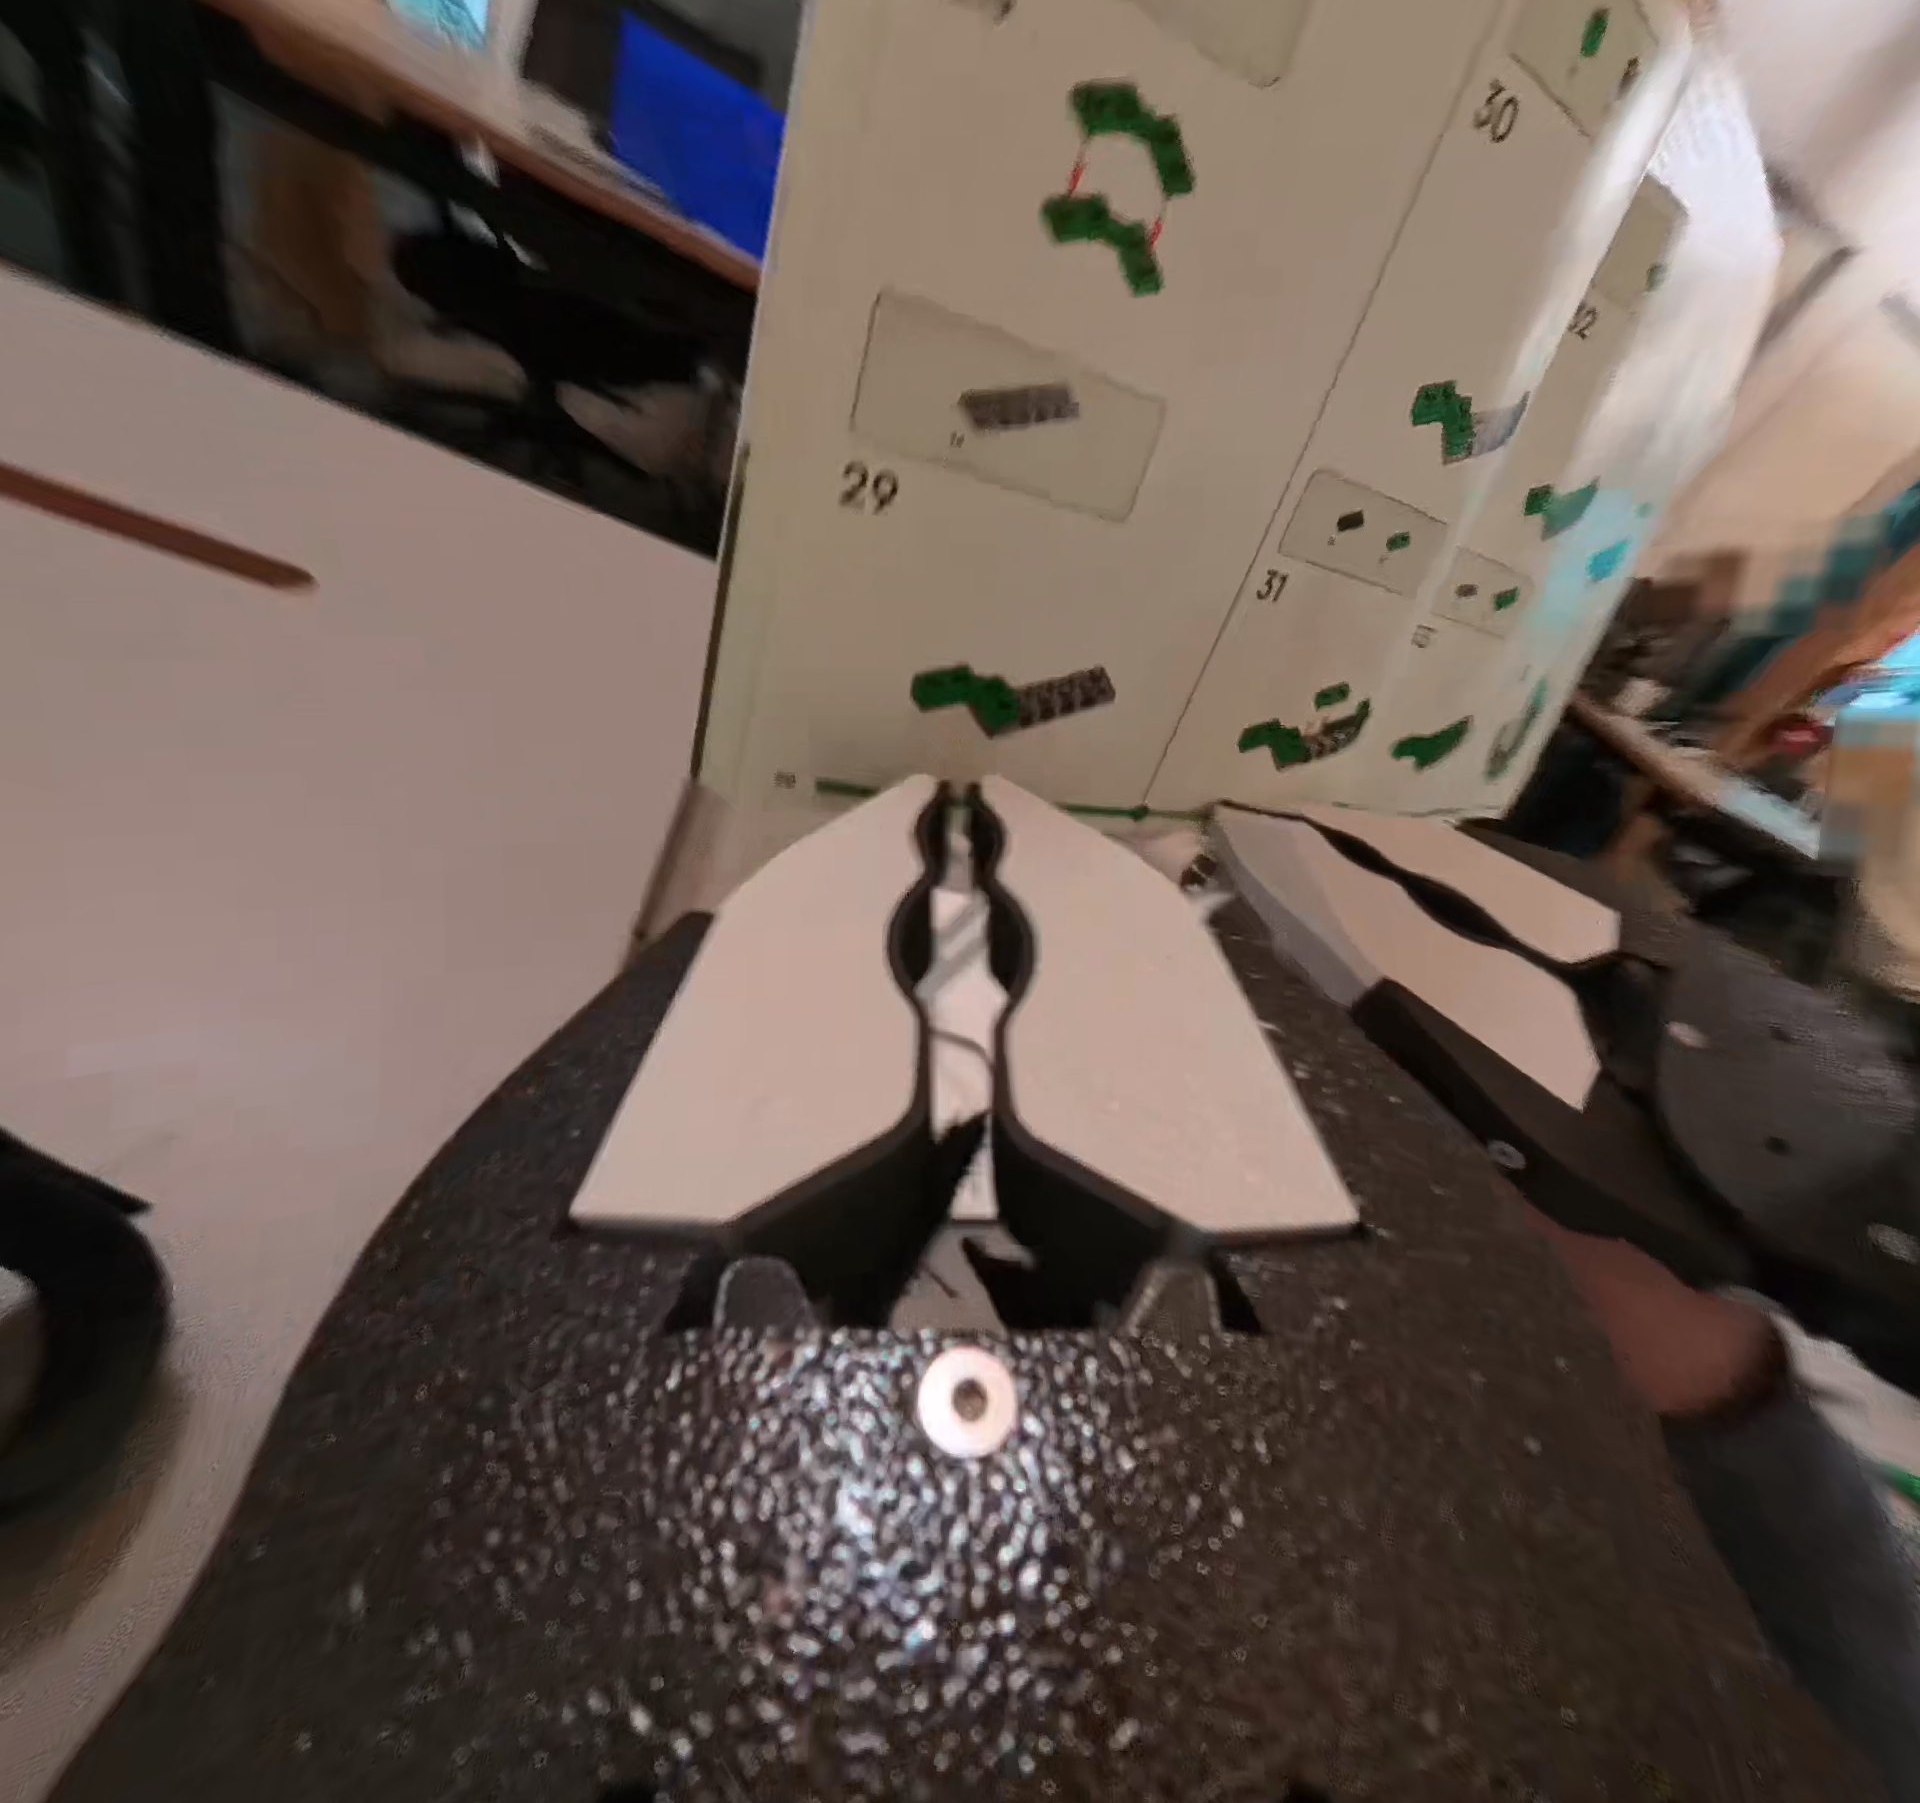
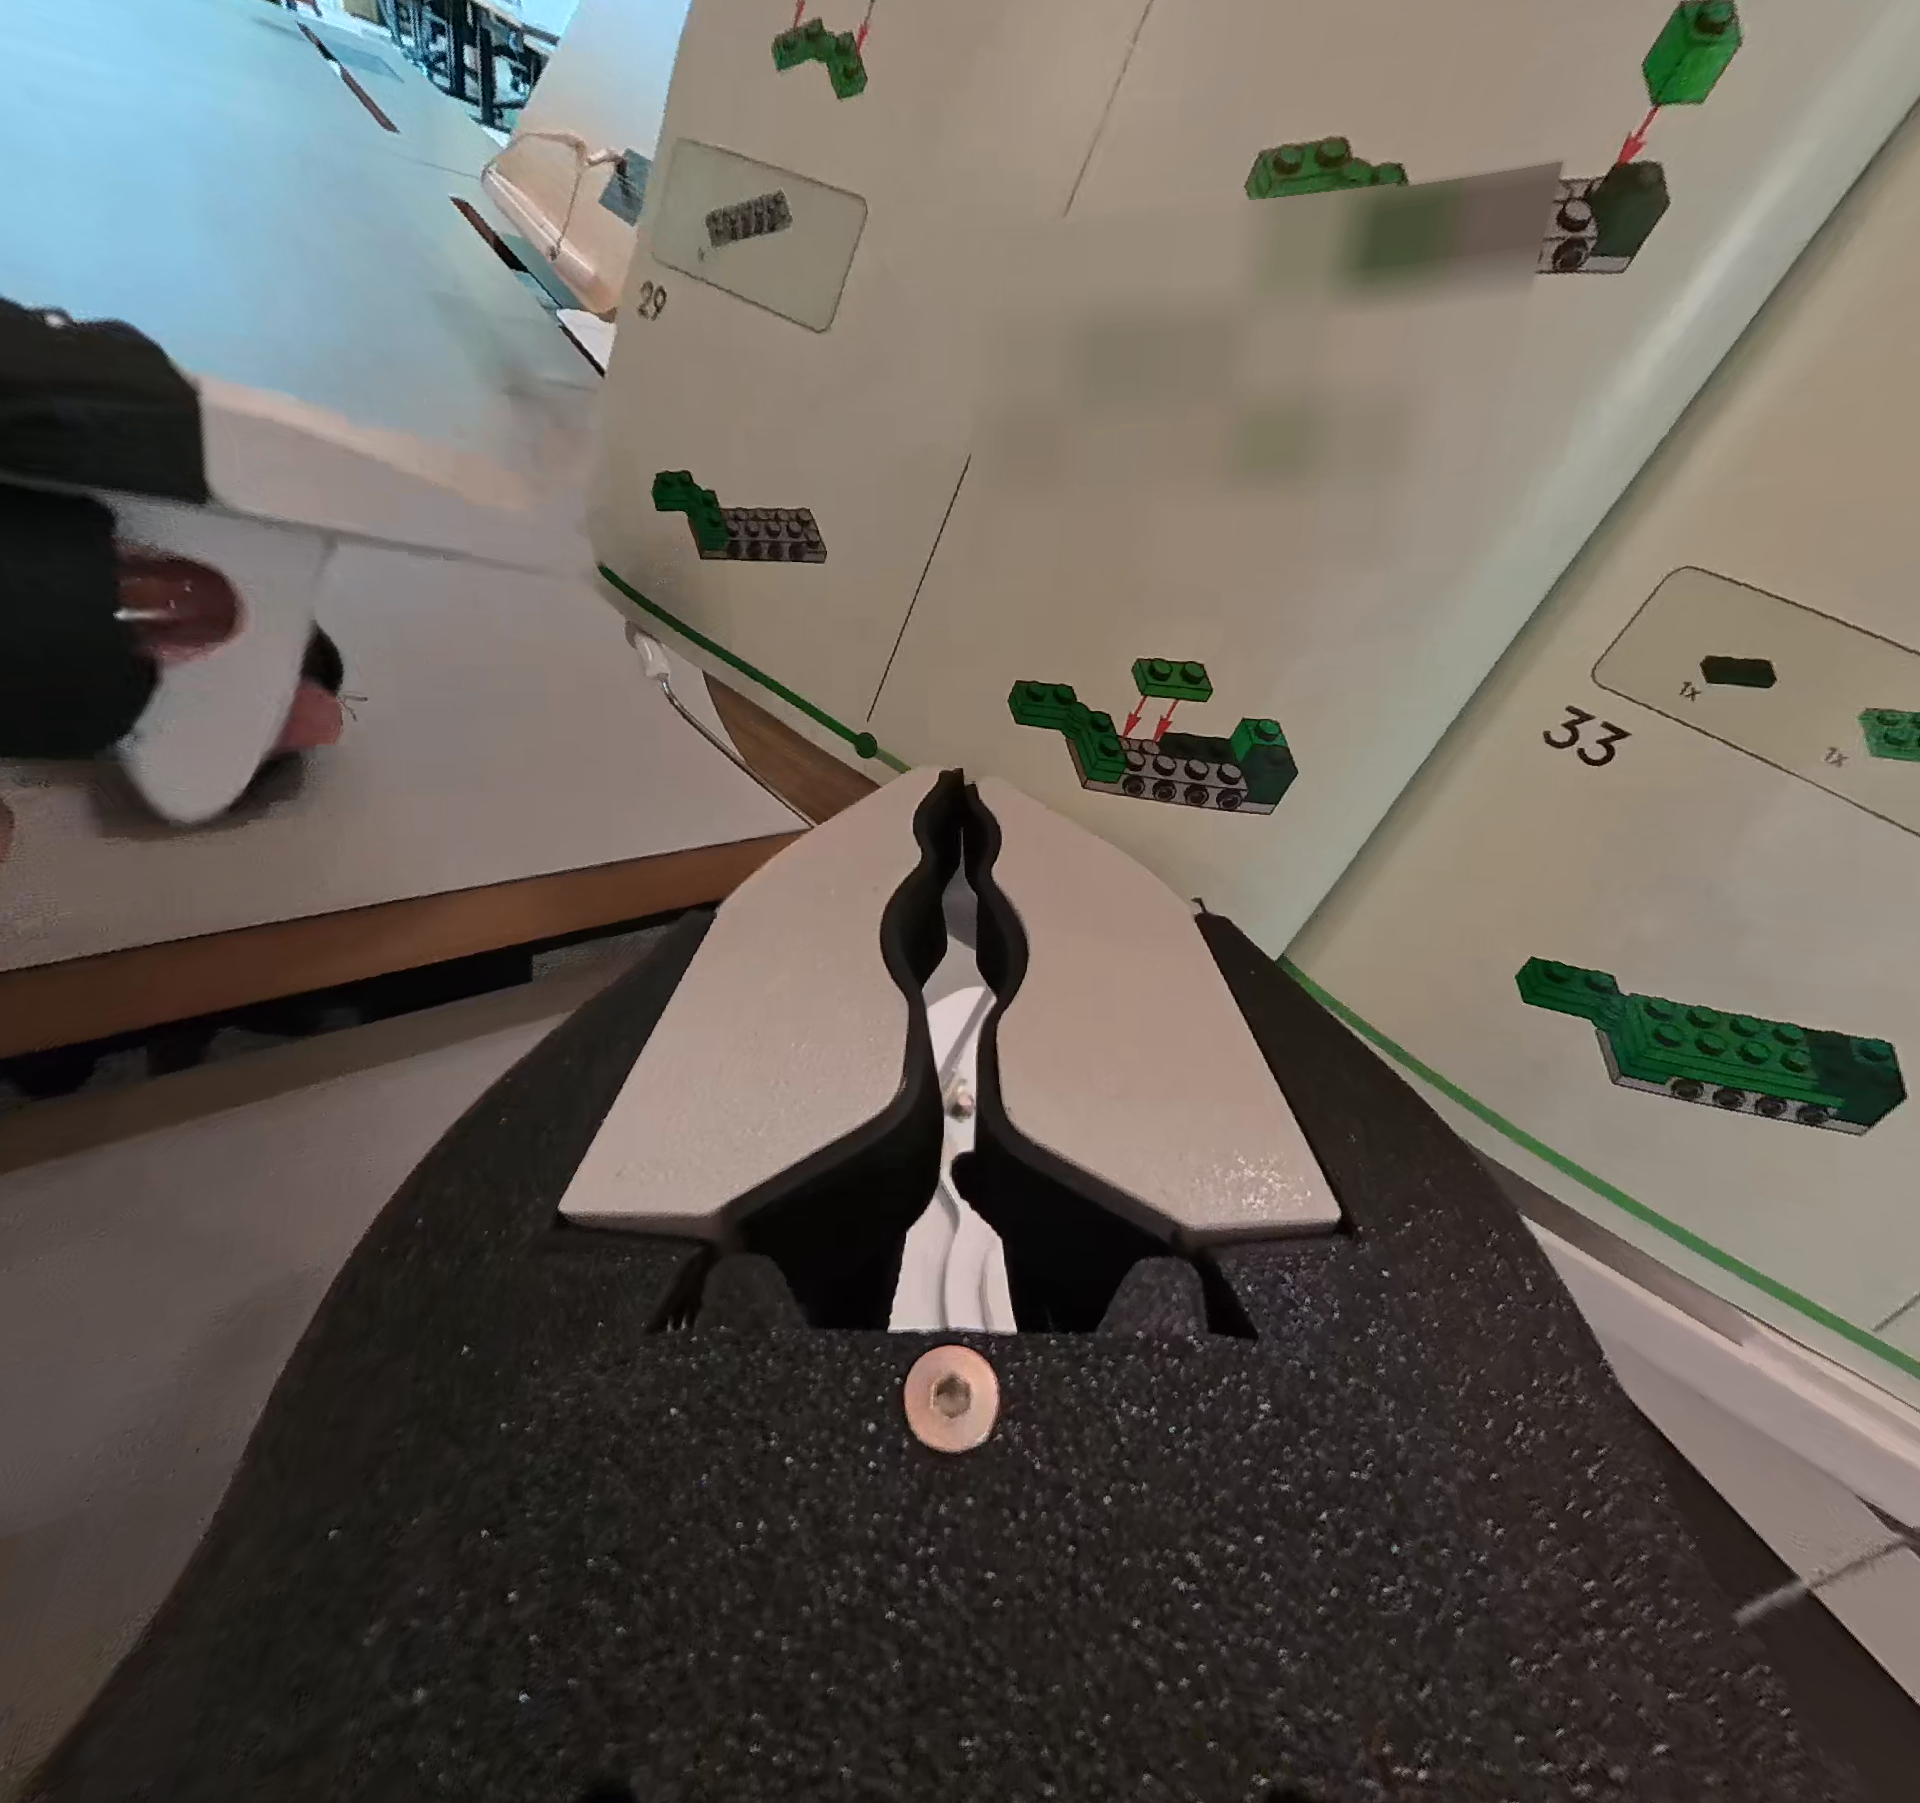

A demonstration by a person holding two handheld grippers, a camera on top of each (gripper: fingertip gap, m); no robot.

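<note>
2 tools point(image 1: 958, 797) point(image 2: 956, 785) on 1 booklet point(image 1: 1039, 558)

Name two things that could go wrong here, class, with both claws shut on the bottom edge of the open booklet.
1. The left claw and right claw pinch only the thin bottom edge of the booklet; pulling apart could tear a page.
2. The booklet stands tall and bowed, held only at the bottom, so it could flop over or slip free.
</note>
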